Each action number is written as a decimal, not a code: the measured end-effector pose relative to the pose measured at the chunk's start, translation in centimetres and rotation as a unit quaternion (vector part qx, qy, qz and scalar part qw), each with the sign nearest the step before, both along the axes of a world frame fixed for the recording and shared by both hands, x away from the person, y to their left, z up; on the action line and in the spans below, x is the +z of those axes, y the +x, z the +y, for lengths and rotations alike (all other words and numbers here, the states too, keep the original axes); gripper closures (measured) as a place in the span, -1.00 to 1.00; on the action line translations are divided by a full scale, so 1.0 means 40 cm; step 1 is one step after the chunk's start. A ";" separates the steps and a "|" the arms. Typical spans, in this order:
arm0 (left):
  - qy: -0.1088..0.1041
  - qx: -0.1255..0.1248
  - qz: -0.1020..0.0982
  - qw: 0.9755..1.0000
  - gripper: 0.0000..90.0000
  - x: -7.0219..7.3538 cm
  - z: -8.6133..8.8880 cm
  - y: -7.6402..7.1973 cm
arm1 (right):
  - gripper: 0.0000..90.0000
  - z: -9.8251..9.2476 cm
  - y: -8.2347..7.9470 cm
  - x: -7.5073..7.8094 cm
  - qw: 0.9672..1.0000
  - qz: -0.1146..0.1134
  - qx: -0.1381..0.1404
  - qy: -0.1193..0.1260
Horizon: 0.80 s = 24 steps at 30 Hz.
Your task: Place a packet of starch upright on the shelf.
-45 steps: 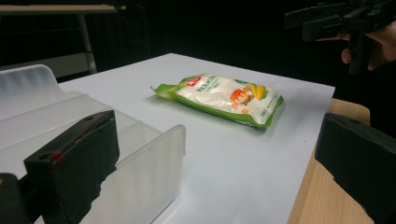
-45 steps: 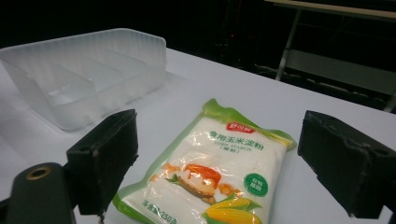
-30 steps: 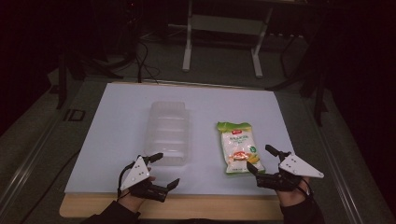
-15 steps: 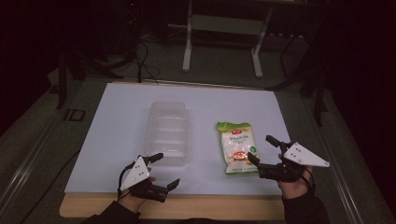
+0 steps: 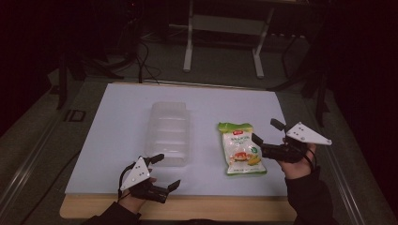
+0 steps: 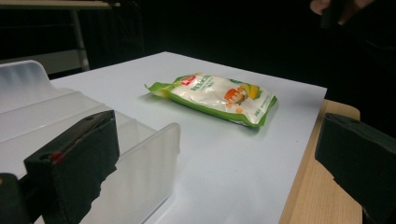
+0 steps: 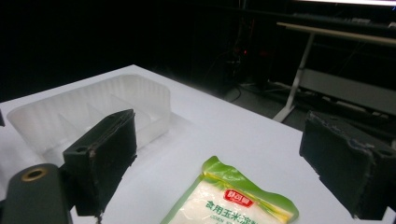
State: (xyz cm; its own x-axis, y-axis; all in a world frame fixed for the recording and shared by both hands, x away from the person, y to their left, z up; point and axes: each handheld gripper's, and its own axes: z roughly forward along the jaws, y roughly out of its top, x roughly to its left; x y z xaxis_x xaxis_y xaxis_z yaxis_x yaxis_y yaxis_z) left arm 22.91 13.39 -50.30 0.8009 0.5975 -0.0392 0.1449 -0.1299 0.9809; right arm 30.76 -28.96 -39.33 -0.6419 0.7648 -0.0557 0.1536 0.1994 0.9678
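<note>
A green and white snack bag (image 5: 241, 148) with corn printed on it lies flat on the white sheet (image 5: 117, 117), right of centre. Left of it stands a clear plastic tray (image 5: 170, 133) with dividers, nothing in it. My left gripper (image 5: 168, 170) rests open at the tray's near right corner, holding nothing. My right gripper (image 5: 265, 131) hovers open just right of the bag, jaws pointing left over its edge. The left gripper view has the tray (image 6: 56, 116) by the left jaw and the bag (image 6: 217, 95) beyond. In the right gripper view, bag (image 7: 233, 205) and tray (image 7: 93, 109) lie ahead.
The sheet covers a wooden table whose bare front edge (image 5: 211, 208) shows. Behind the table stand a white metal frame (image 5: 225, 28) and floor cables (image 5: 141, 61). Dark stands flank the right side (image 5: 321, 93).
My right gripper has risen and moved away from the table's front edge, along the bag's right side. The left gripper, bag and tray have stayed put.
</note>
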 end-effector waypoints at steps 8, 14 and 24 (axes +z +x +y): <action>0.002 -0.002 -0.001 1.000 -1.00 0.000 0.000 0.000 | -0.78 -0.016 0.089 -0.012 0.999 0.036 -0.018 0.000; 0.001 -0.003 0.001 1.000 -1.00 -0.001 0.000 0.001 | -0.72 -0.027 0.140 -0.023 0.998 0.052 -0.027 -0.002; 0.001 -0.005 0.004 1.000 -1.00 -0.002 0.001 0.002 | -0.69 -0.024 0.237 -0.082 0.995 0.095 -0.040 -0.010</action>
State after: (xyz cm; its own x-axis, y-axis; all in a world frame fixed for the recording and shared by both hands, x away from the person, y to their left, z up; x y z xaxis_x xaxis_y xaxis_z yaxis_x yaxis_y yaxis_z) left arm 22.99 13.42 -50.36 0.8067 0.5893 -0.0436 0.1510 -0.1342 0.9794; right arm 40.24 -29.90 -42.60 -0.5799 0.8134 0.0455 0.3500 0.1983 0.9155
